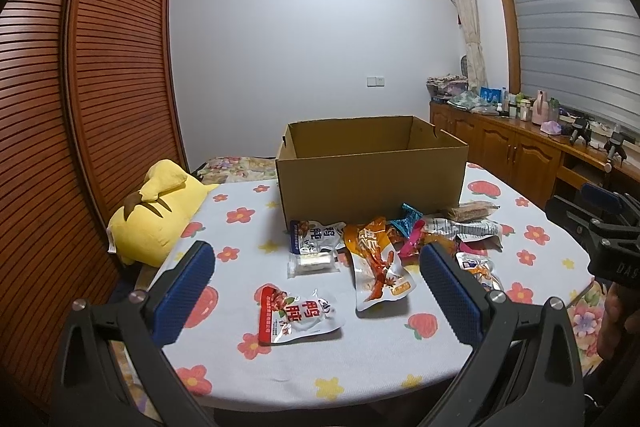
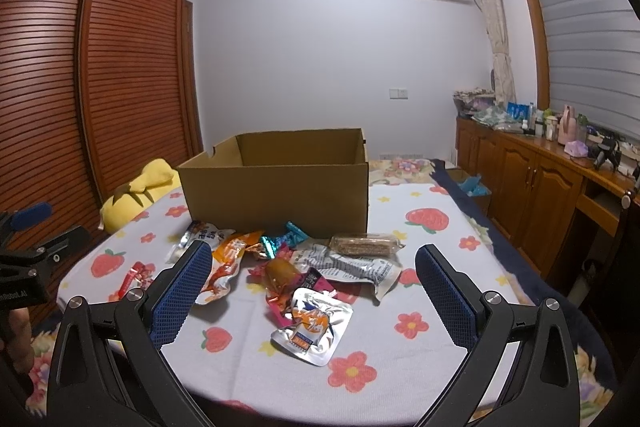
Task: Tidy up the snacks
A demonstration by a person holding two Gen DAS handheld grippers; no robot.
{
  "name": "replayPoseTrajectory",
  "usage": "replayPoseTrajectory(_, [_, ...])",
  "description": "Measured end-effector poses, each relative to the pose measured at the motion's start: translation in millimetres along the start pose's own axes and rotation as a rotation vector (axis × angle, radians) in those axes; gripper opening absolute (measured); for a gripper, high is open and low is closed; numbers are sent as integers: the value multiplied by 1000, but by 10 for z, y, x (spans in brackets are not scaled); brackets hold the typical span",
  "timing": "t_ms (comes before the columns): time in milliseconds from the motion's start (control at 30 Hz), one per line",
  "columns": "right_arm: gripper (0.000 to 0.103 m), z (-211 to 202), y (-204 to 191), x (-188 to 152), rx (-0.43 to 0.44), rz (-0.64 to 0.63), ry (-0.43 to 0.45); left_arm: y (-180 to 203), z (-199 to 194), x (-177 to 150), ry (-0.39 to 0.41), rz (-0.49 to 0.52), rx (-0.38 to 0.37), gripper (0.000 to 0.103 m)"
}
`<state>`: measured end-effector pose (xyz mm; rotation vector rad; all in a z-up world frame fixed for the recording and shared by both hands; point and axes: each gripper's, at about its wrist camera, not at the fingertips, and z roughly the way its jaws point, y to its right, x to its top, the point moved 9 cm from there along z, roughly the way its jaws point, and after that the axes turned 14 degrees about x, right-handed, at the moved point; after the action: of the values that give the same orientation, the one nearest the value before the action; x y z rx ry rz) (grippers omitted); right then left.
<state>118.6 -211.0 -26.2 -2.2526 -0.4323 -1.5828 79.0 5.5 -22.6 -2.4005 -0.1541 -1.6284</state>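
Observation:
An open, empty-looking cardboard box [image 1: 372, 183] [image 2: 280, 195] stands on the flowered table. Several snack packets lie in front of it: a red-and-white pouch [image 1: 298, 315], an orange pouch [image 1: 378, 267], a small clear-wrapped white bar [image 1: 312, 263], a silver pouch [image 2: 314, 327], a brown bar [image 2: 366, 245] and a grey printed packet [image 2: 348, 265]. My left gripper [image 1: 316, 267] is open and empty above the near packets. My right gripper [image 2: 314, 269] is open and empty above the pile; it also shows at the right edge of the left wrist view [image 1: 600, 227].
A yellow plush pillow [image 1: 156, 215] lies at the table's left edge. A slatted wooden wardrobe [image 1: 80, 87] stands on the left. A wooden sideboard [image 2: 540, 179] with clutter runs along the right wall. The round edge of the table [image 2: 360, 403] is close in front.

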Motion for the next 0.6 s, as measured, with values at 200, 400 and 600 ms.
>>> replayPoseTrajectory(200, [103, -23, -25, 26, 2, 0, 1, -2, -3, 0, 3, 2, 1, 103])
replayPoseTrajectory(400, [103, -43, -31, 43, 2, 2, 0, -6, -16, 2, 3, -2, 0, 103])
replayPoseTrajectory(600, [103, -32, -17, 33, 2, 2, 5, -18, -25, 21, 11, -4, 0, 103])
